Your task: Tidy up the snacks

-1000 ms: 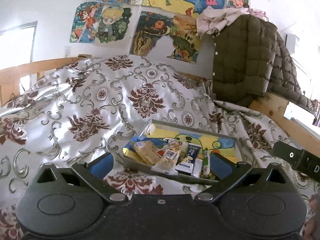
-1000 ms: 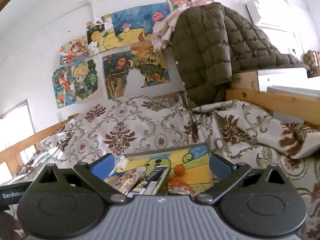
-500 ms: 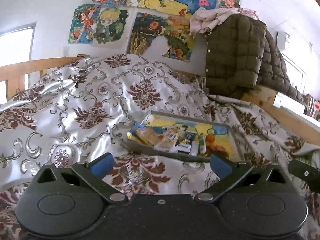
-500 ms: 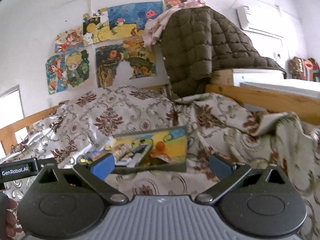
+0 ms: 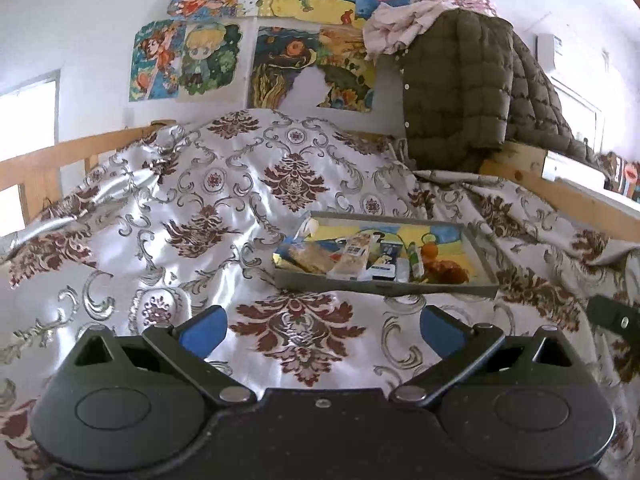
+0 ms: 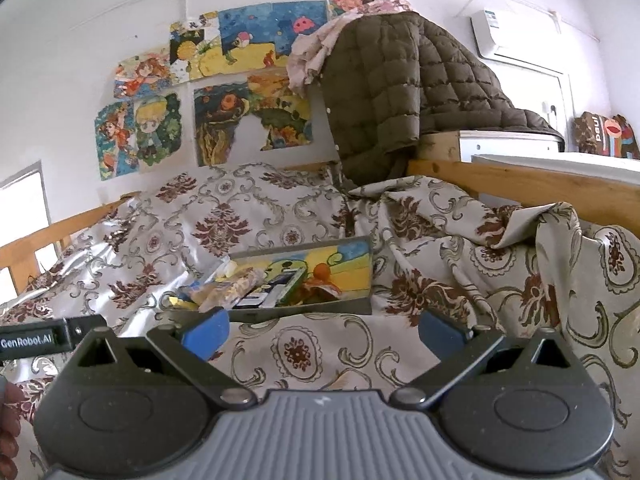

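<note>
1. Left tool (image 5: 322,326): jaws spread wide, nothing between them, held above the patterned bedspread (image 5: 208,216).
2. Right tool (image 6: 322,330): jaws likewise apart and empty.
3. Tray (image 5: 384,286): rests on the bedspread ahead of both tools, apart from them.
4. Snacks (image 5: 352,254): packets lie grouped inside the tray, with a small orange (image 5: 430,250) at their right.

Home bedroom, I'm working over a wooden-framed bed (image 5: 44,160) covered by a shiny white quilt with maroon damask print (image 5: 224,200). Above the bed, colourful cartoon posters (image 5: 280,36) taped on the white wall. Right of the bed, an olive quilted puffer jacket (image 6: 400,92) draped over a wooden rail; white wall air conditioner (image 6: 516,36) above that.
</note>
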The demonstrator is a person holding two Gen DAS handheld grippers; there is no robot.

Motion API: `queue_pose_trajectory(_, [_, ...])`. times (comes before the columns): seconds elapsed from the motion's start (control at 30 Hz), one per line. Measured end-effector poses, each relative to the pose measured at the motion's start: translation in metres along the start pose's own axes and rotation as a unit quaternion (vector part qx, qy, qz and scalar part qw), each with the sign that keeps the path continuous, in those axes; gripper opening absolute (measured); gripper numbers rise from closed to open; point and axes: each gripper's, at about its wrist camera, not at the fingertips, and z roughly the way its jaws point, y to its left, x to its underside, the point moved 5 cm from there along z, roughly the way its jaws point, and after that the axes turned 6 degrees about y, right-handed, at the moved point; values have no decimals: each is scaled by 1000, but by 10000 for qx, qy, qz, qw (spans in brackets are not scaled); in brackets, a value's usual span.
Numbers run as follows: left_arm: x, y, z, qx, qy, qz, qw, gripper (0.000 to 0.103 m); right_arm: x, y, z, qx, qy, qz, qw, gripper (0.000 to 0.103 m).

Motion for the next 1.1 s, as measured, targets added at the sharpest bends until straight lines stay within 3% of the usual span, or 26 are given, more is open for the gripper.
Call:
queue_pose_trajectory(0.2, [3, 2, -9, 2, -15, 173, 9998, 102, 3, 2, -2, -41, -7, 48, 10000, 103])
queue_pose_trajectory(0.4, [8, 1, -12, -87, 42, 395, 9992, 102, 10, 10, 0, -144, 270, -60, 9995, 103])
queue_pose_trajectory(0.73, [20, 5, 0, -217, 427, 471, 9977, 102, 20, 24, 19, -299, 722, -288, 9965, 103])
queue_pose_trajectory(1.1, [20, 6, 0, -243, 419, 450, 9978, 102, 17, 19, 19, -291, 775, -189, 9964, 103])
